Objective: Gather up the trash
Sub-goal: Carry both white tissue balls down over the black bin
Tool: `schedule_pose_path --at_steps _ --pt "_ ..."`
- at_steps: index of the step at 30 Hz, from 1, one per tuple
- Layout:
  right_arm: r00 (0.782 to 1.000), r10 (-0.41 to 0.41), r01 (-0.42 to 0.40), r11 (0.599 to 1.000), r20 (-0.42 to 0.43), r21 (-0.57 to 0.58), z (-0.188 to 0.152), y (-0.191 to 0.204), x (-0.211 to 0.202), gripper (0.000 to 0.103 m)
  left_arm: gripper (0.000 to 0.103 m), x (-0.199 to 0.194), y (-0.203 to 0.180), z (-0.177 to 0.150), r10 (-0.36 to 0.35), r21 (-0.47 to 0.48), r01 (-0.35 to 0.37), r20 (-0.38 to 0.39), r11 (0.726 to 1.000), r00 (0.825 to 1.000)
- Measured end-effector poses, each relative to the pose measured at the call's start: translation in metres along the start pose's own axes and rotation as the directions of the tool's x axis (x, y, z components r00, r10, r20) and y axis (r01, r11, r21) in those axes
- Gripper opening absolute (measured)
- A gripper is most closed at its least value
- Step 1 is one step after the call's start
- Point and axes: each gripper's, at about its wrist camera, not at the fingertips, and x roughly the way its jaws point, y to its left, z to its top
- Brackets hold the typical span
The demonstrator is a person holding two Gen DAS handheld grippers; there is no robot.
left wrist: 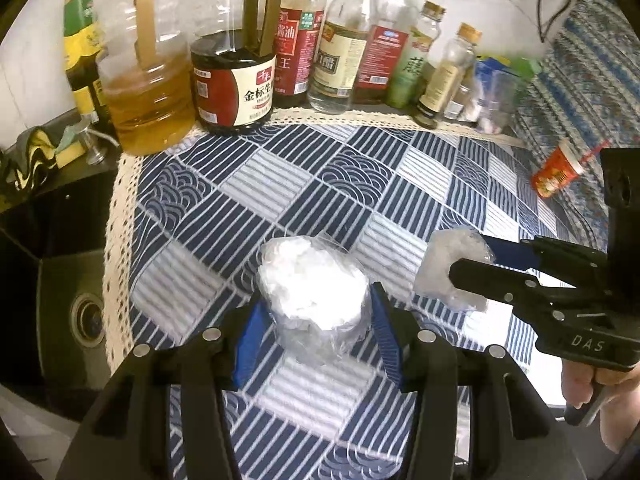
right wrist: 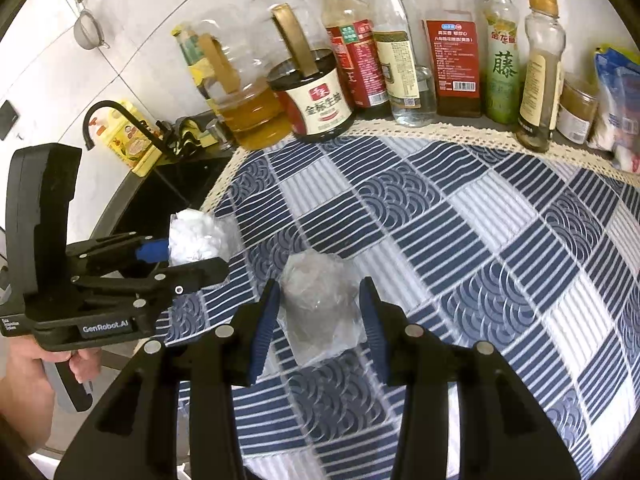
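Your tablecloth [left wrist: 400, 184] is a navy and white patchwork of striped squares and wave-scale squares, edged in cream lace. Both your grippers are black with blue pads: left gripper [left wrist: 316, 332], right gripper [right wrist: 320, 320]. The wad in your left one [left wrist: 312, 284] is bright white under clear plastic; the crumpled plastic in your right one [right wrist: 316, 300] is more greyish and see-through. Behind, your oil jug [left wrist: 148, 104] is clear with amber-yellow oil, the soy sauce jug [left wrist: 234, 84] is near-black with a red and cream label, and the cup [left wrist: 558, 170] is red-orange.
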Motion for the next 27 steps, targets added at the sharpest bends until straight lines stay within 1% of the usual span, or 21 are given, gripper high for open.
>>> schedule_pose_path --at_steps 6,11,18,27 --pt "1.000 -0.020 0.020 1.000 0.006 0.005 -0.028 0.027 -0.010 0.042 0.048 -0.018 0.000 -0.035 -0.034 0.015 0.034 -0.006 0.999 0.999" --pt "0.999 -0.033 0.033 0.999 0.007 0.020 -0.052 0.049 -0.015 0.042 0.048 -0.032 0.005 -0.067 -0.049 0.024 0.049 -0.014 0.998 0.999" --pt "0.999 -0.046 0.046 0.999 -0.002 0.021 -0.090 0.087 -0.016 0.042 0.048 -0.048 0.013 -0.110 -0.074 0.037 0.075 -0.031 0.997 0.997" --pt "0.998 -0.061 0.062 0.997 -0.020 0.047 -0.134 0.119 -0.014 0.042 0.048 -0.061 0.023 -0.156 -0.095 0.058 0.098 -0.051 0.993 0.994"
